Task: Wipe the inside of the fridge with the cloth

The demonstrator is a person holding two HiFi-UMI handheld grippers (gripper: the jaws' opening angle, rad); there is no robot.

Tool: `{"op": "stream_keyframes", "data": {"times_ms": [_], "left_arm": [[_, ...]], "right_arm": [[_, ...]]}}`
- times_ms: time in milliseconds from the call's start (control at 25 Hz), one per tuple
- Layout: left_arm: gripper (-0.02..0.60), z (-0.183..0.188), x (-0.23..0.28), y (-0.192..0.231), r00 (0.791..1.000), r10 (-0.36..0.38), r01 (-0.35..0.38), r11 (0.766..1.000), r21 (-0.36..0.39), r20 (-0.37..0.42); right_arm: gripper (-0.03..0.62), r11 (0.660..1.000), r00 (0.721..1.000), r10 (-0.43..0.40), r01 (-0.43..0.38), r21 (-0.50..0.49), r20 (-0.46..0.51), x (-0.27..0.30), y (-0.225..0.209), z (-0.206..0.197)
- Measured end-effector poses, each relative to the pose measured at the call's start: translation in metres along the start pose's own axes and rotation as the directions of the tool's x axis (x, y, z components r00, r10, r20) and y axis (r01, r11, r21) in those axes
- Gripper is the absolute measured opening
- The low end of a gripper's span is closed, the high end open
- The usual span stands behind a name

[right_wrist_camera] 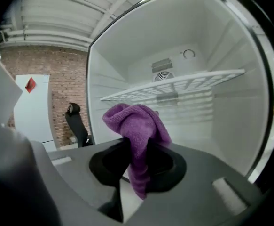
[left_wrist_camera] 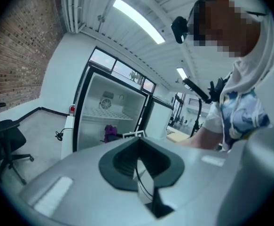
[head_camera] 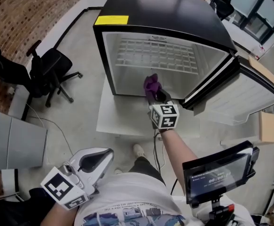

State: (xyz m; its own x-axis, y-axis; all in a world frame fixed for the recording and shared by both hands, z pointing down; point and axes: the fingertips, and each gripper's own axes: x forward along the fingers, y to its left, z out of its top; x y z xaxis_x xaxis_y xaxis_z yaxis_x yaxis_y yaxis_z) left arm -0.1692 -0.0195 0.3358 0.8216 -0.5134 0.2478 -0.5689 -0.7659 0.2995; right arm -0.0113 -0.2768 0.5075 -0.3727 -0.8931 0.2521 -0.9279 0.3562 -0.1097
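Observation:
A black fridge (head_camera: 165, 13) stands open, its white inside (head_camera: 127, 74) bare except for a wire shelf (head_camera: 155, 55). My right gripper (head_camera: 156, 97) is at the lower front of the opening, shut on a purple cloth (head_camera: 151, 84) that bunches up above the jaws. In the right gripper view the cloth (right_wrist_camera: 137, 126) hangs between the jaws of the right gripper (right_wrist_camera: 139, 168), with the wire shelf (right_wrist_camera: 183, 86) behind and above it. My left gripper (head_camera: 99, 158) is held low near the person's body, far from the fridge, jaws together and holding nothing. From the left gripper (left_wrist_camera: 139, 168) the fridge (left_wrist_camera: 82, 107) and the cloth (left_wrist_camera: 110, 132) show in the distance.
The fridge door (head_camera: 249, 93) swings out to the right. The fridge rests on a white platform (head_camera: 122, 119). Black office chairs (head_camera: 47, 74) stand left by a brick wall (head_camera: 28, 8). A screen on a stand (head_camera: 219, 173) is at lower right, a grey cabinet (head_camera: 10, 140) at left.

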Motion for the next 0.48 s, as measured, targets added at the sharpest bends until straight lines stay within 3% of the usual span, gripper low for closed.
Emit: {"op": "stream_keyframes", "data": {"times_ms": [240, 480], "left_arm": [[0.006, 0.007, 0.028, -0.003, 0.999, -0.051, 0.052, 0.999, 0.009, -0.015], [0.006, 0.020, 0.052, 0.008, 0.999, -0.046, 0.047, 0.999, 0.020, -0.026]], "right_arm": [[0.080, 0.969, 0.969, -0.247, 0.247, -0.016, -0.004, -0.015, -0.094, 0.012], [0.080, 0.938, 0.938, -0.345, 0.345, -0.022, -0.030, 0.009, -0.139, 0.019]]}}
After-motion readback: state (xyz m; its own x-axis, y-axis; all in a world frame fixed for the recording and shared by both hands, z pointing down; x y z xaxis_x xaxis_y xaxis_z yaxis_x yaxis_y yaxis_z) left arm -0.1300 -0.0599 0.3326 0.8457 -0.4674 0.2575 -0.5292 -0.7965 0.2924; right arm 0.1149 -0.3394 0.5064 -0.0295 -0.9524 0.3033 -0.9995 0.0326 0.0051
